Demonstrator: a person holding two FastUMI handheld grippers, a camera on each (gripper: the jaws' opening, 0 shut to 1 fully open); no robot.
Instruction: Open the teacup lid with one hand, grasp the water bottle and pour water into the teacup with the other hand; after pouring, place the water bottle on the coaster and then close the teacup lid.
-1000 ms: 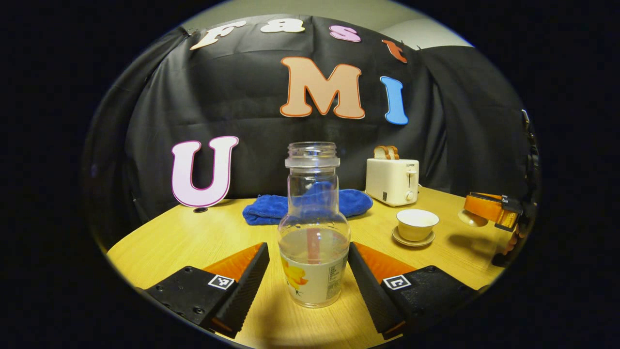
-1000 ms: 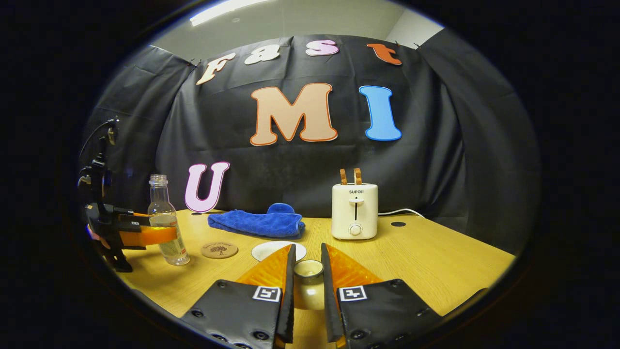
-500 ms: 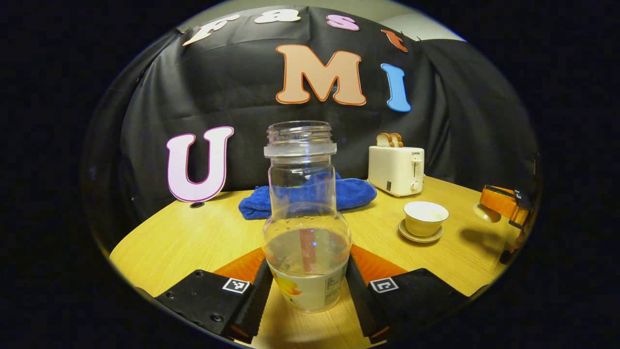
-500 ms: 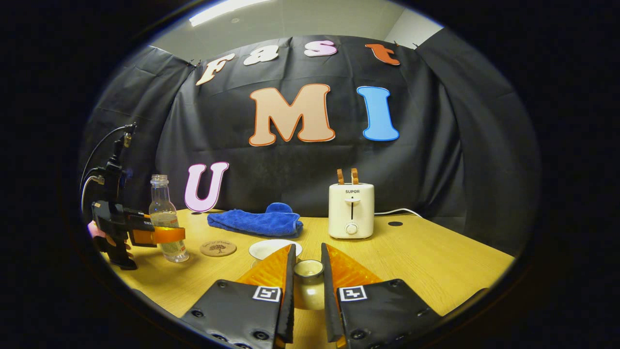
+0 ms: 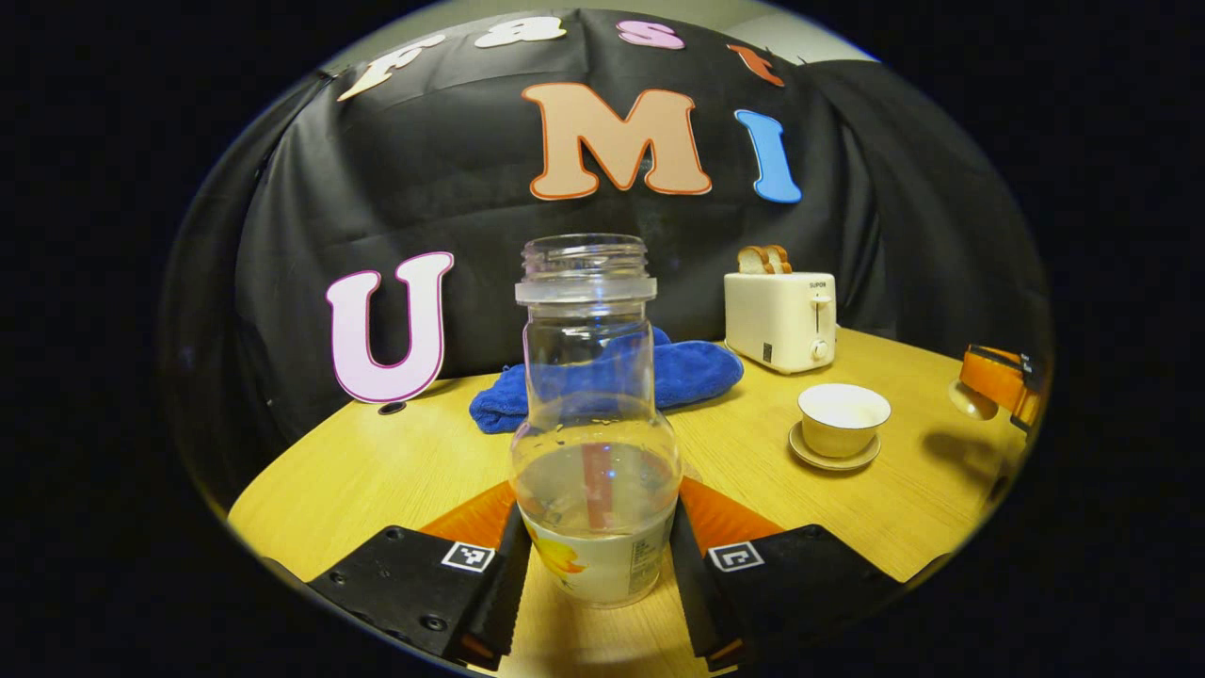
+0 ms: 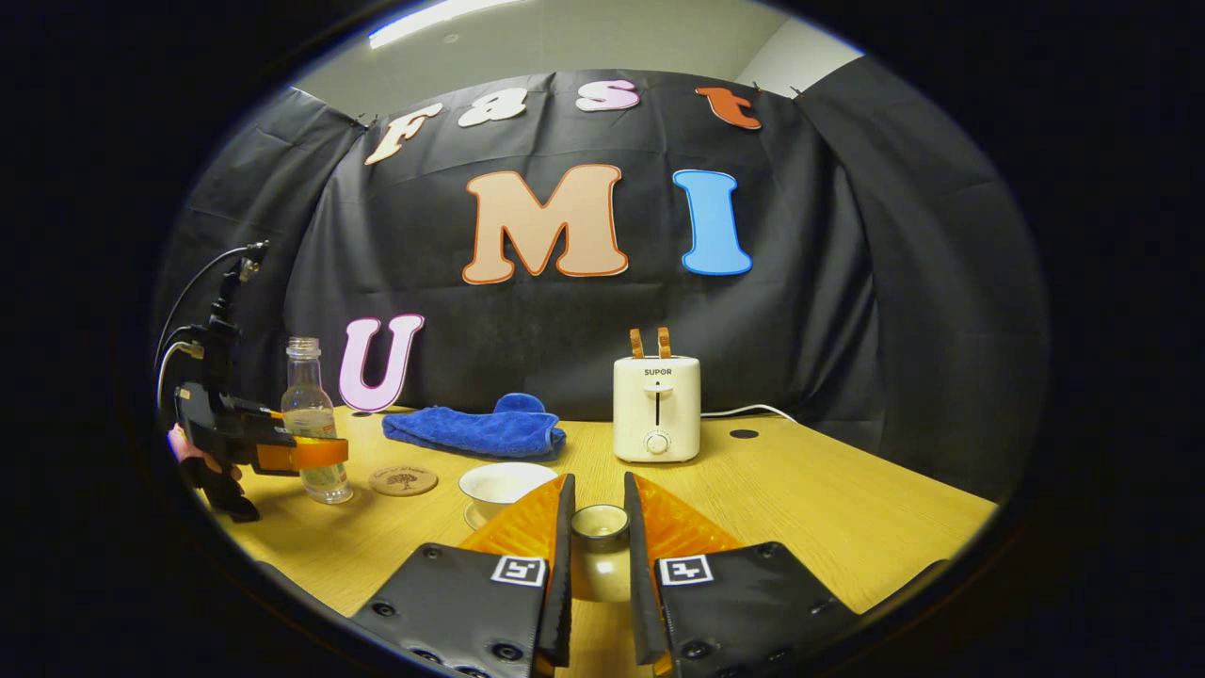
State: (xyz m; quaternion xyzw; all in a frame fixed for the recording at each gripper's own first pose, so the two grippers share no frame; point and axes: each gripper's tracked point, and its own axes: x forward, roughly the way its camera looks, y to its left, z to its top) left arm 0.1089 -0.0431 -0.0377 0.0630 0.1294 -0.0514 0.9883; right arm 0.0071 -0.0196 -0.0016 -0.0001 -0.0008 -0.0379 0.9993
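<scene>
Now that the left gripper (image 5: 595,579) has closed from wide onto the water bottle (image 5: 595,452) standing on the table (image 5: 377,471), pouring can follow, since the right gripper (image 6: 596,551) holds the teacup lid (image 6: 600,546) clear of the open teacup (image 5: 843,419).

Right gripper (image 6: 597,556) fingers (image 6: 563,565) clamp the teacup lid (image 6: 600,551) above table (image 6: 847,527).

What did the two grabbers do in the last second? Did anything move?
The left gripper closed from wide open onto the water bottle, which remains on the table. The right gripper kept hold of the teacup lid, drawing slightly away from the open teacup. Towel, toaster and coaster stayed put.
</scene>
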